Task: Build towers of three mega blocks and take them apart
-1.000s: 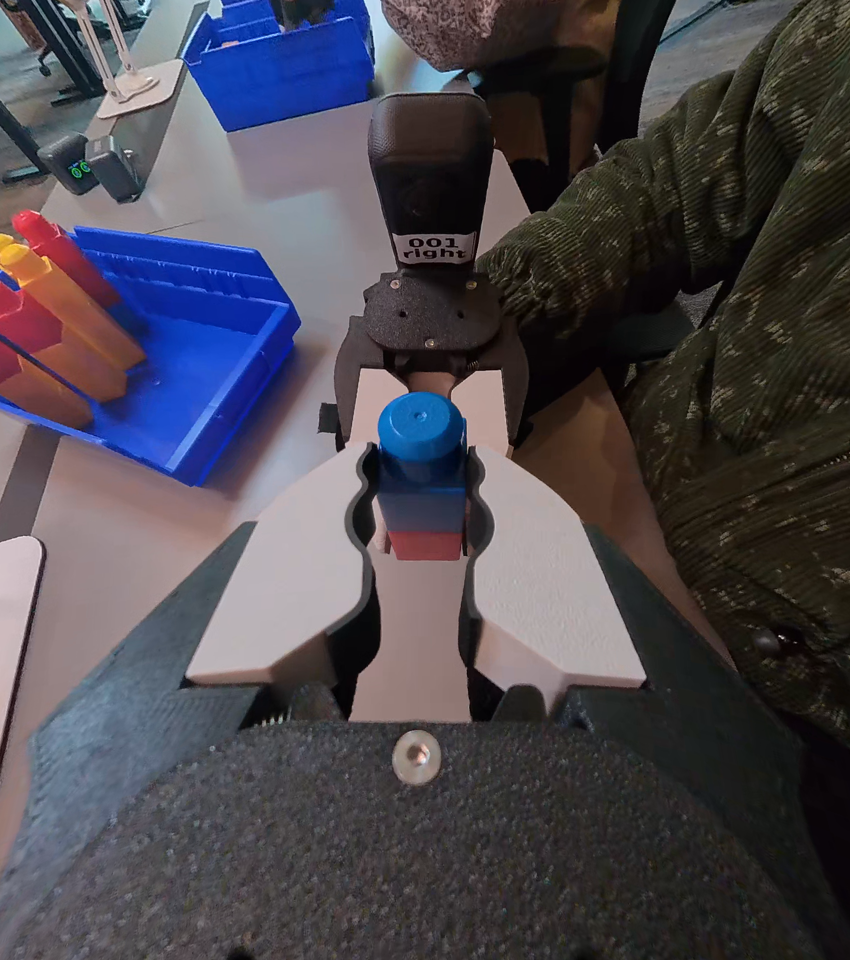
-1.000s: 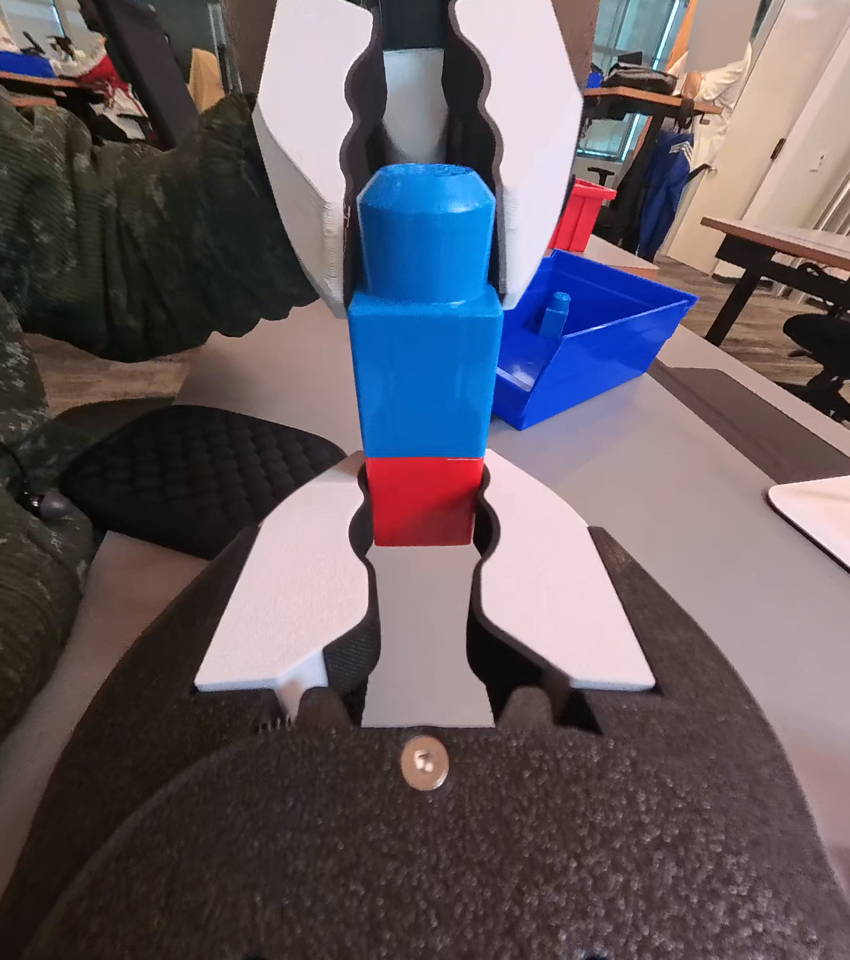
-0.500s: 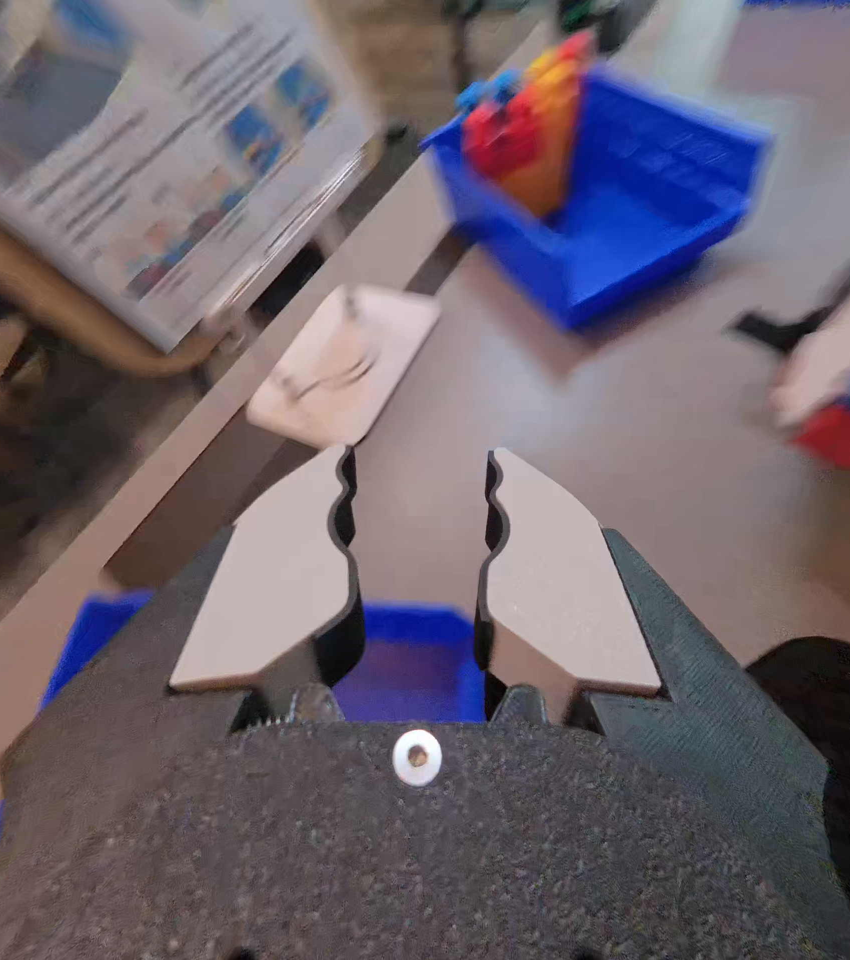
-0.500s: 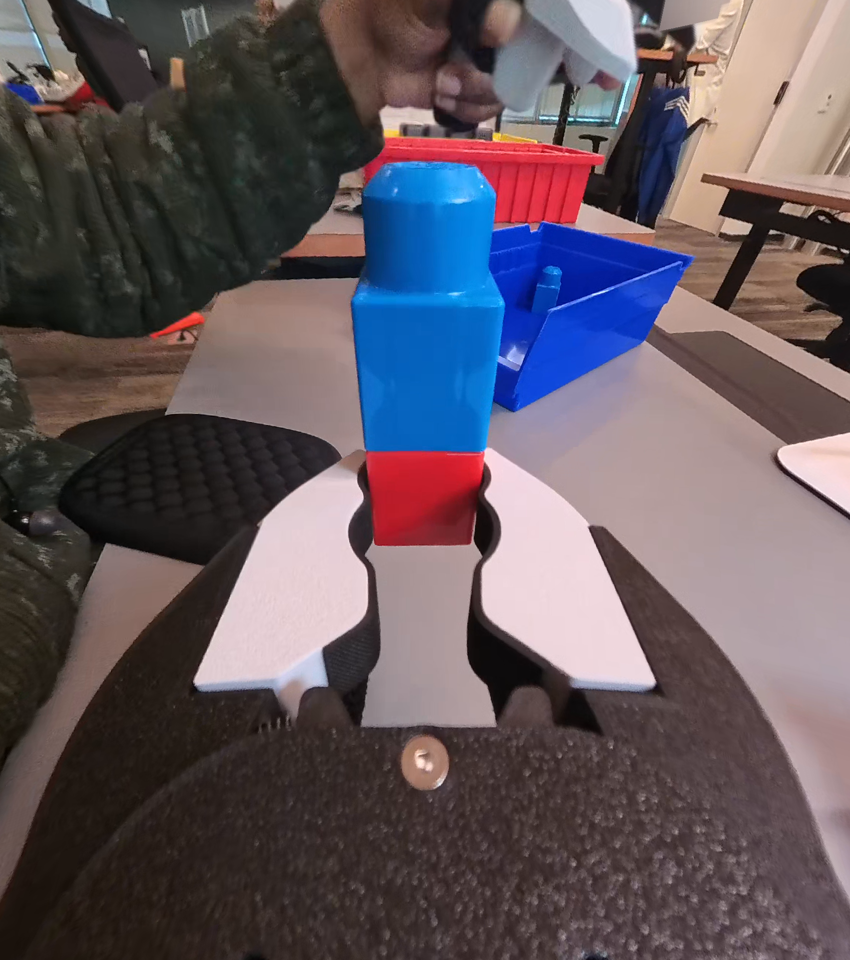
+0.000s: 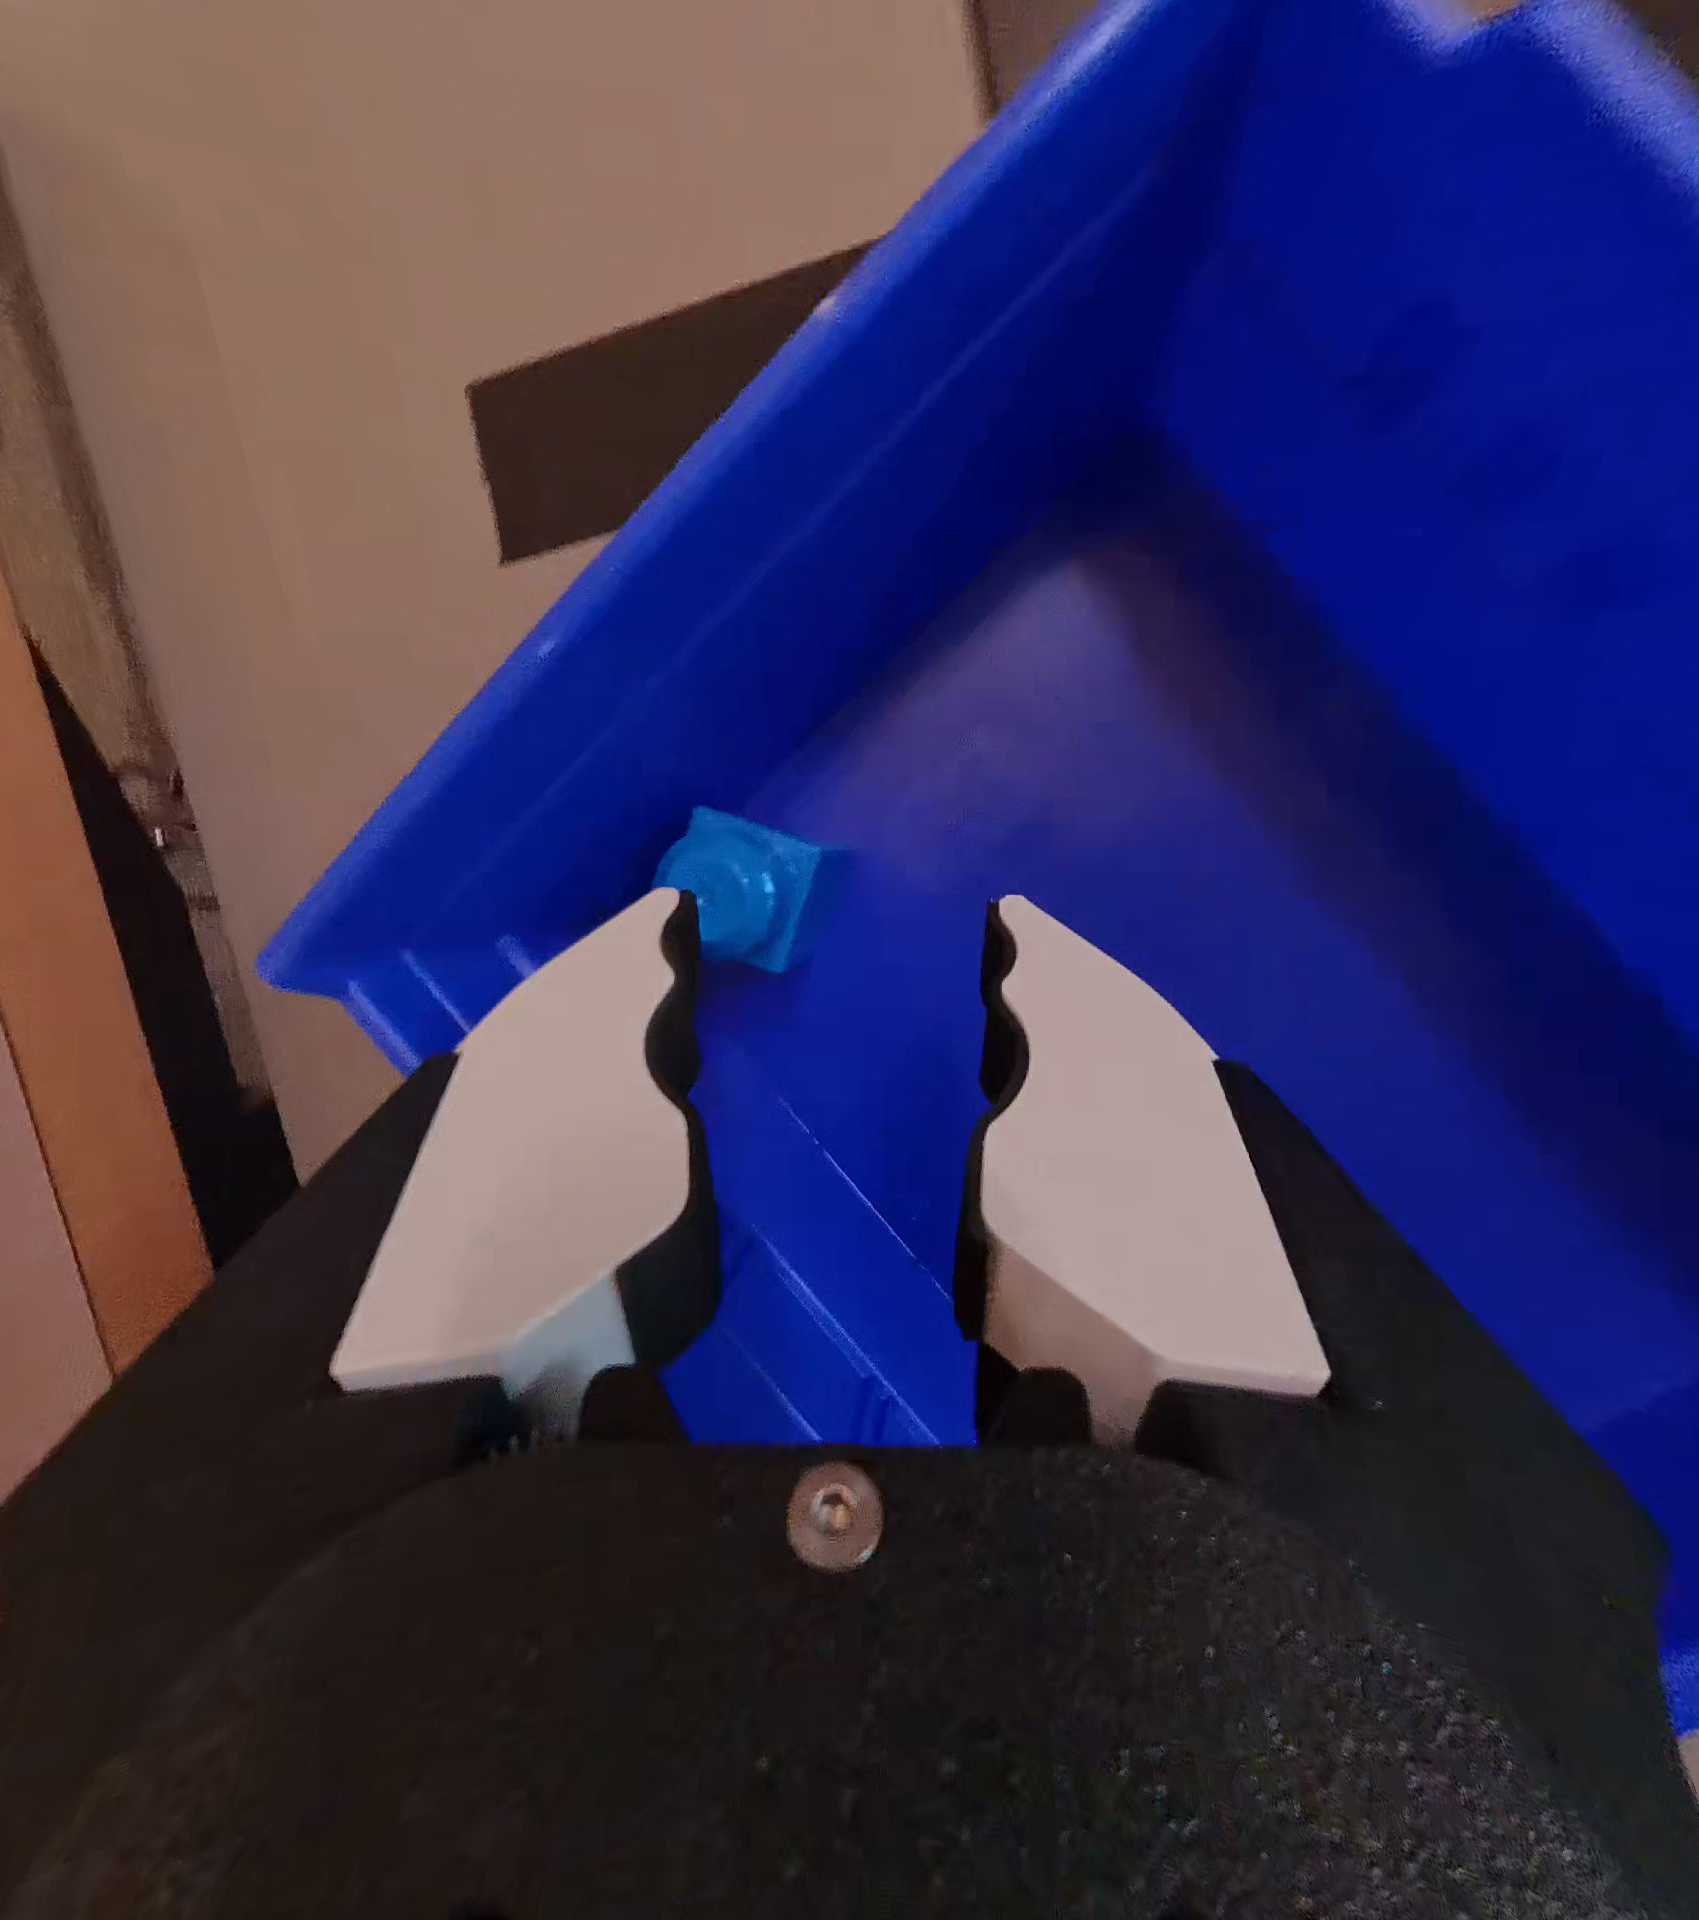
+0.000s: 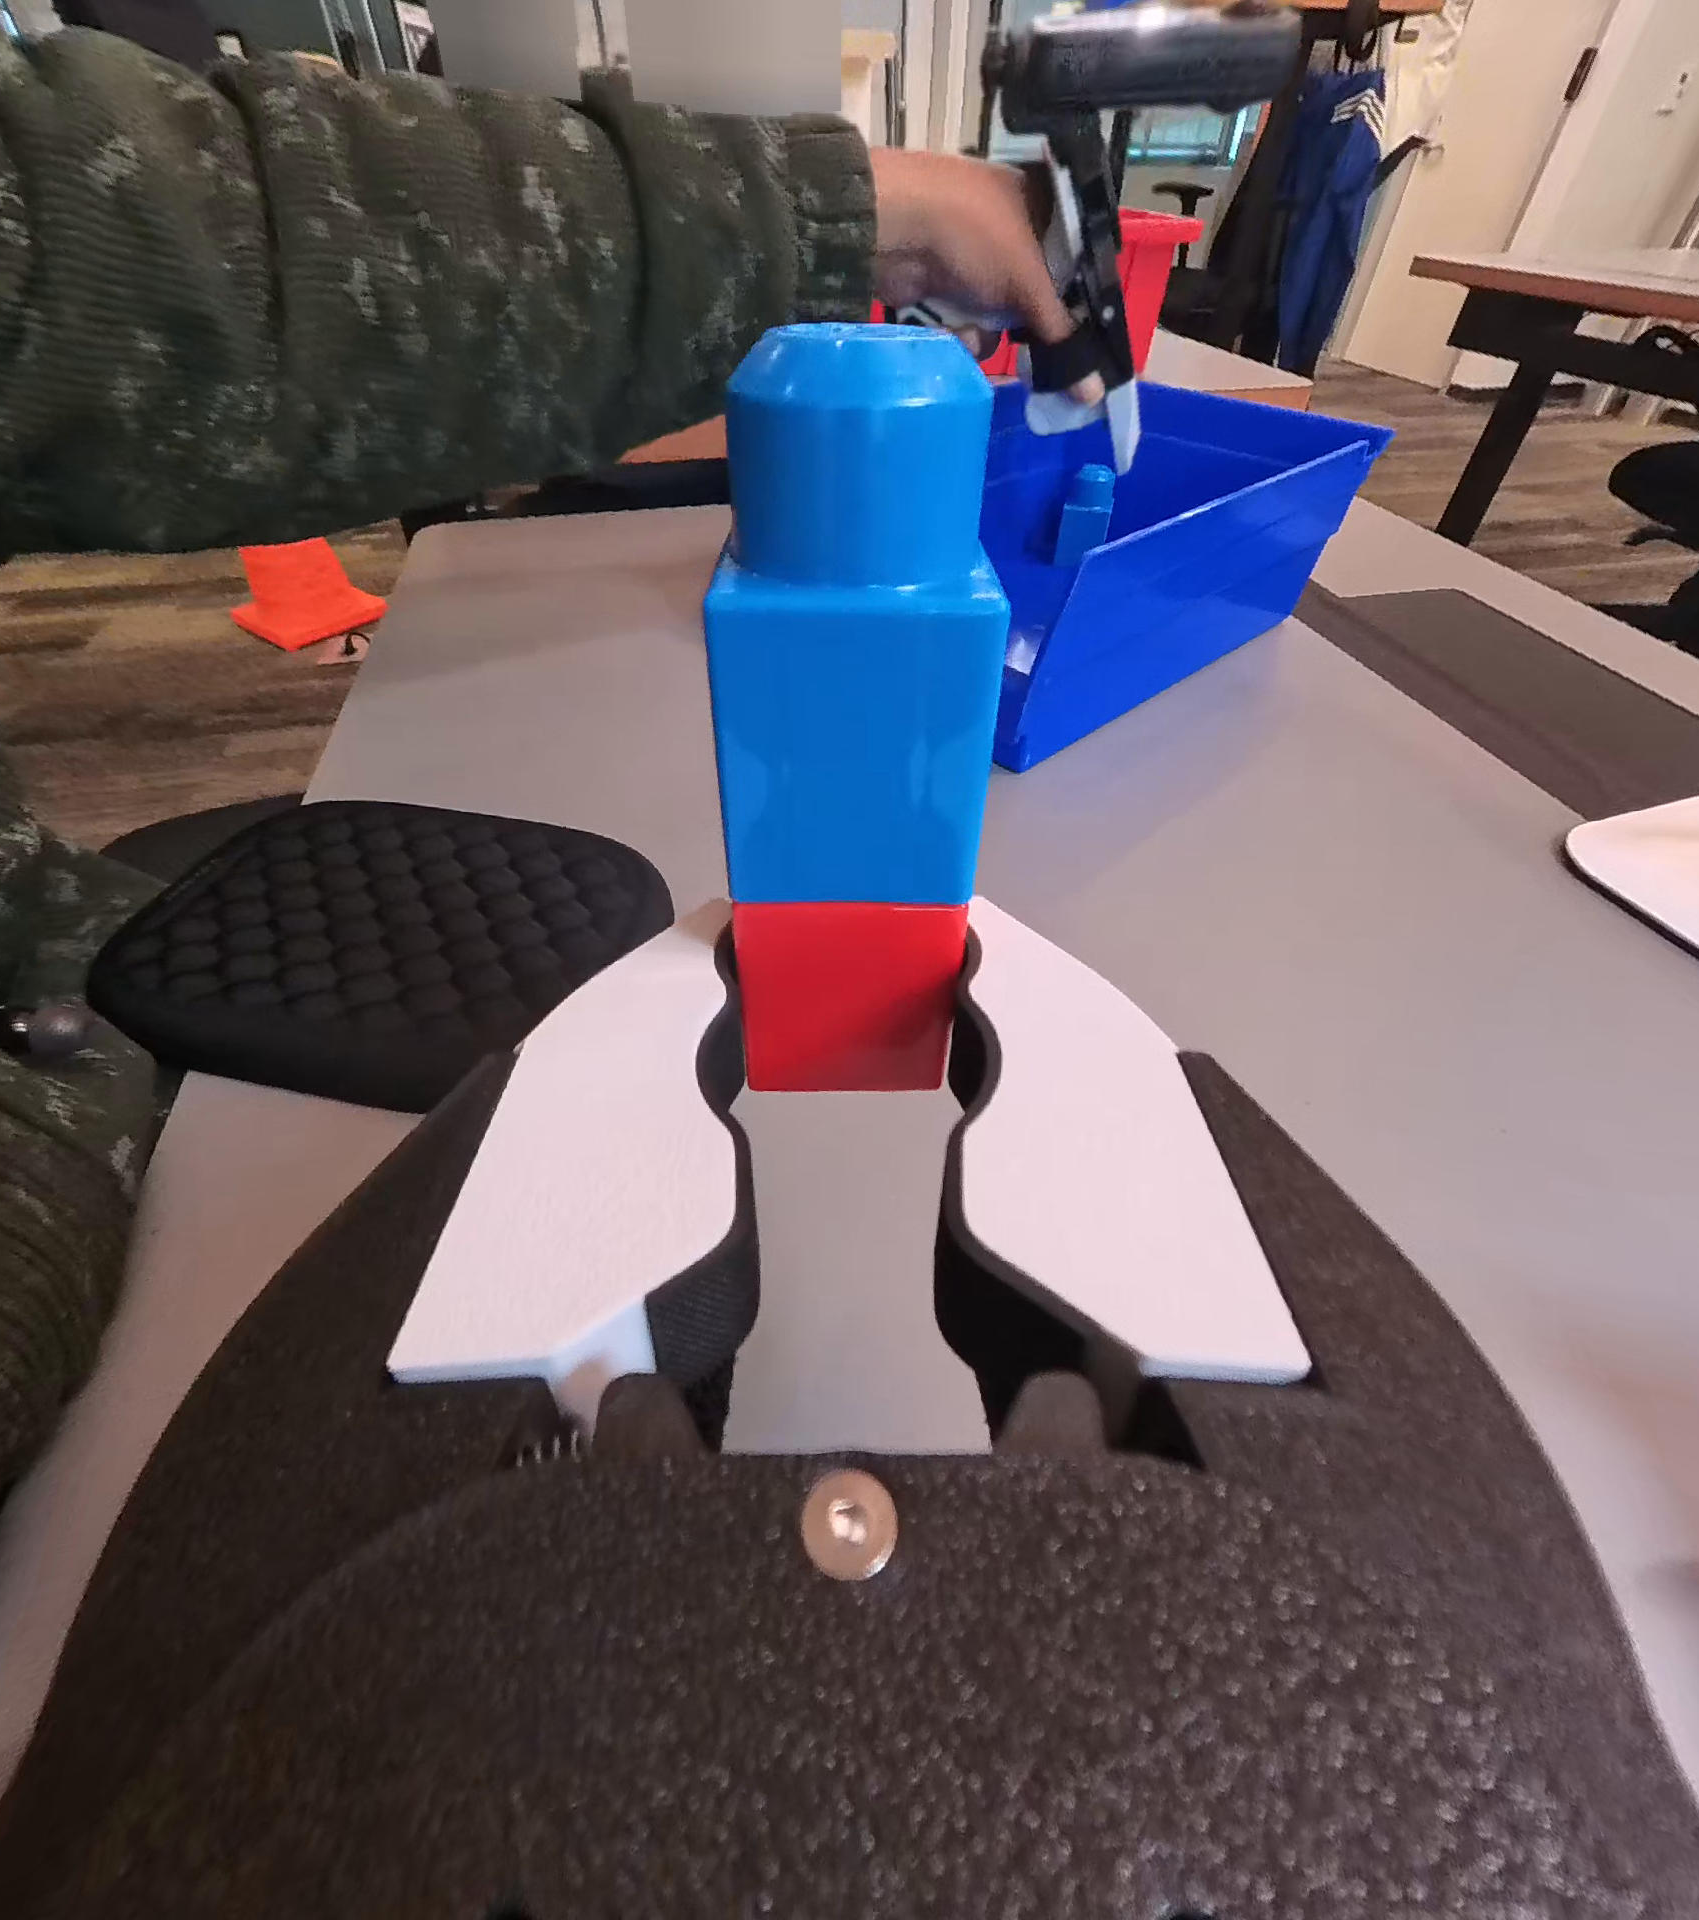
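- Right gripper [image 6: 847, 997]: jaws closed on the red block [image 6: 845, 997], the bottom of a two-block stack. Blue block [image 6: 850, 665] sits on top, upright, above the grey table [image 6: 1292, 935].
- Left gripper [image 5: 834, 935]: jaws wide apart, nothing between them, pointing down into the blue bin [image 5: 1344, 623]. Right wrist view shows it above the bin's near side.
- Loose blue block [image 5: 746, 904] stands stud-up in the bin, close to the low front wall. It sits just off the left finger's tip, not between the jaws.
- Judgement: stack needs a third block; the bin block looks like the target.
- Risks:
  - Gripper is off-centre from the block. Closing from here would likely clip its edge and knock it over or shove it against the wall.
  - Bin wall is close, so a finger may hit the wall on the way down.
  - Right gripper holds the bottom block only; pressing a third on off-axis could lever the stack out of the jaws.
- Hard to see: left wrist view is motion-blurred, so the gap between block and wall is unclear. Underside of the red block is hidden. Rest of the bin floor is partly cut off.
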Available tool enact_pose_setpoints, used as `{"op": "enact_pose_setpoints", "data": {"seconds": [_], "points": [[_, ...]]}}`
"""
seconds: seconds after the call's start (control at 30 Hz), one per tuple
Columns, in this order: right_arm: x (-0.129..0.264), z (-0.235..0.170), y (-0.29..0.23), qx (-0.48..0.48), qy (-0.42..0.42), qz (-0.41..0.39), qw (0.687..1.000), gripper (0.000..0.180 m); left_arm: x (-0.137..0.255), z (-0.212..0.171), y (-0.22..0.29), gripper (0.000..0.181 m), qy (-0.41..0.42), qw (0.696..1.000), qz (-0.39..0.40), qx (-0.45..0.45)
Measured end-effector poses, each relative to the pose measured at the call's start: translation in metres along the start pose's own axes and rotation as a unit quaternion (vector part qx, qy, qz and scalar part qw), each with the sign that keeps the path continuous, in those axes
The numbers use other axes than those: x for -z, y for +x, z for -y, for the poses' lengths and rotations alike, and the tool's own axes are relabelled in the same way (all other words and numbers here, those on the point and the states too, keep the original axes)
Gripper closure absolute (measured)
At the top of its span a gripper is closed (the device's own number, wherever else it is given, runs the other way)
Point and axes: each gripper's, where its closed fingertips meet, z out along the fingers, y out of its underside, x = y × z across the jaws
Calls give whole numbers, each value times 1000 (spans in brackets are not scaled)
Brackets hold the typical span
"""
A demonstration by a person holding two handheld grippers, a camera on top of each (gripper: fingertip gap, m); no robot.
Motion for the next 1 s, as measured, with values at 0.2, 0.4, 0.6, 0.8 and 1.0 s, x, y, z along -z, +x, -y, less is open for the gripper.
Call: {"op": "enact_pose_setpoints", "data": {"seconds": [0.2, 0.4, 0.6, 0.8, 1.0], "points": [[0, -2, 1, -4, -3, 0, 1000, 143, -25, -1, -21, 131, -32, 994, 57, 90], [4, 3, 4, -6, 8, -7, 1000, 143, -37, -9, -23, 130, -79, 989, 81, 94], [4, 2, 4, -12, 7, -5, 1000, 143, -42, -17, -23, 135, -100, 987, 111, 62], [5, 2, 5, -15, 7, -4, 1000, 143, -40, -20, -1, 129, -119, 989, 77, 31], [3, 1, 3, -14, 1, -1, 1000, 143, -45, -40, 0, 126, -167, 982, 77, 28]]}}
